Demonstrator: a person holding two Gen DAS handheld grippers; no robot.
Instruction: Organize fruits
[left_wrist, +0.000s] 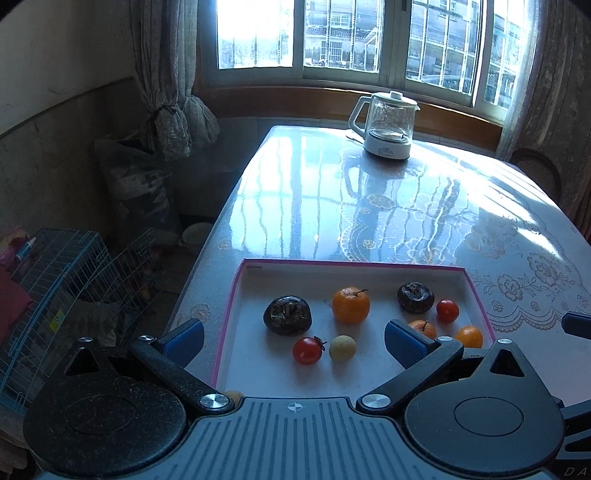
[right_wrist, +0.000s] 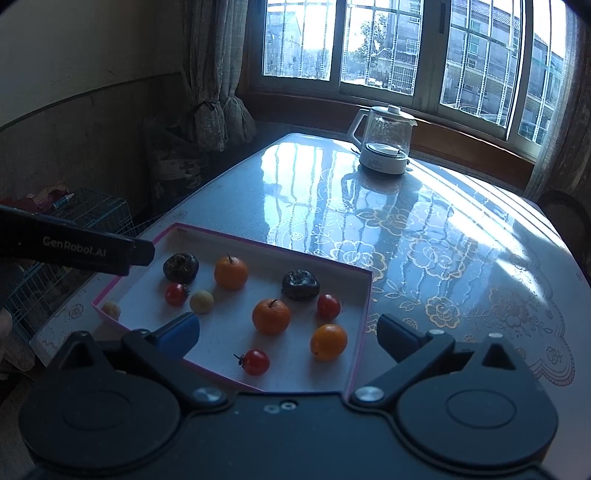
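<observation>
A shallow white box with a pink rim (left_wrist: 236, 295) (right_wrist: 364, 317) sits on the table and holds loose fruit. Inside are oranges (left_wrist: 350, 305) (right_wrist: 270, 316), red cherry tomatoes (left_wrist: 307, 350) (right_wrist: 256, 362), two dark wrinkled fruits (left_wrist: 287, 314) (right_wrist: 300, 284) and a small pale round fruit (left_wrist: 342, 348) (right_wrist: 201, 301). My left gripper (left_wrist: 293, 341) is open and empty above the box's near left side. My right gripper (right_wrist: 288, 338) is open and empty above the box's near right corner. Another pale fruit (right_wrist: 110, 309) lies outside the box's left corner.
A glass kettle on a white base (left_wrist: 386, 125) (right_wrist: 384, 142) stands at the table's far end by the window. The table (left_wrist: 406, 214) has a glossy lace-patterned cover. A blue wire cage (left_wrist: 55, 295) and bags sit on the floor to the left.
</observation>
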